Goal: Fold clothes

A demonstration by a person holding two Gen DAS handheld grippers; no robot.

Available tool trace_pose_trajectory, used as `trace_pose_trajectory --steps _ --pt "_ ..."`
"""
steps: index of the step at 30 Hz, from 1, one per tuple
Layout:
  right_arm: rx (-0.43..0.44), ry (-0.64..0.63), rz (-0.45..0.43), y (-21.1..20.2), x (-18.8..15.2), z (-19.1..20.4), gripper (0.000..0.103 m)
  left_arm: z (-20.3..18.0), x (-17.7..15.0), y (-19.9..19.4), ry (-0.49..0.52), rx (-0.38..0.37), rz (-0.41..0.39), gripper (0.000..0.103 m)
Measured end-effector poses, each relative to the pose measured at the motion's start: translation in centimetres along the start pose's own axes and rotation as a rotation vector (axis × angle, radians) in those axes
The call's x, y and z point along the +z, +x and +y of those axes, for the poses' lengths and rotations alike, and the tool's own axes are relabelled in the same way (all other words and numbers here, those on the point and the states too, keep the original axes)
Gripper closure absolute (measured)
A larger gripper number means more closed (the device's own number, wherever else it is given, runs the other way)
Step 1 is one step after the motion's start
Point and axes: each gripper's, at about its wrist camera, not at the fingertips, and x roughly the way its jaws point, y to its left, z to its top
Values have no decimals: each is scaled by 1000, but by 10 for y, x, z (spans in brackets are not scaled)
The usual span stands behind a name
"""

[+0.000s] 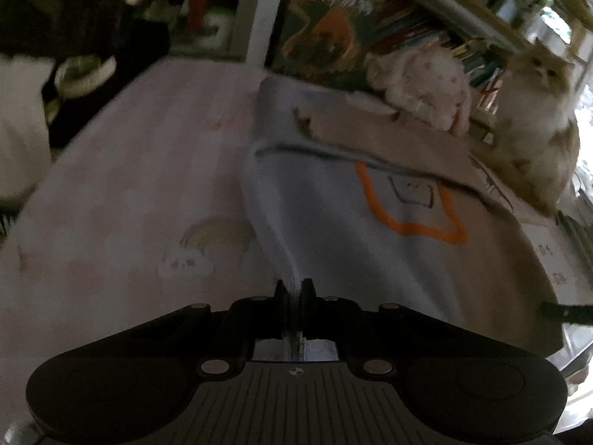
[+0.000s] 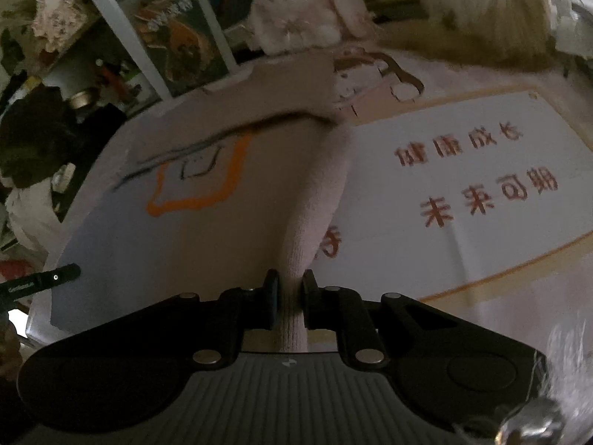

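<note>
Nearest, the left gripper (image 1: 293, 291) is pinched tight on a thin edge of the pale garment (image 1: 333, 222), and the right gripper (image 2: 291, 289) is clamped on a bunched, ribbed part of the same piece. Judged purpose: two held points let the cloth be lifted and laid over for a fold. The garment lies on a pink printed sheet (image 1: 129, 185), its orange outline motif (image 1: 407, 207) facing up, beside a white printed sheet with red characters (image 2: 463, 178). Beyond, a plush toy (image 1: 418, 85) and a long-haired cat (image 1: 533, 111) sit before crowded bookshelves (image 1: 426, 26). No container can be made out.
</note>
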Motion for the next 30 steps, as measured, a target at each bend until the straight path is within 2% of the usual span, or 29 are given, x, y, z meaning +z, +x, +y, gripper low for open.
trace_pose_trajectory --steps 6,13,18,24,30 --pt "-3 25 35 8 -1 -3 86 16 -3 5 -100 -30 52 90" --pt "8 41 42 12 -1 -6 84 21 -4 8 -145 -57 49 89" --pt "-3 28 51 14 0 -5 91 23 -2 9 -166 -66 49 96" --pt "10 55 59 6 -3 -9 92 23 -3 5 -141 -76 67 97" --pt "49 98 100 -13 -9 -16 92 27 -9 -9 -164 -143 109 98"
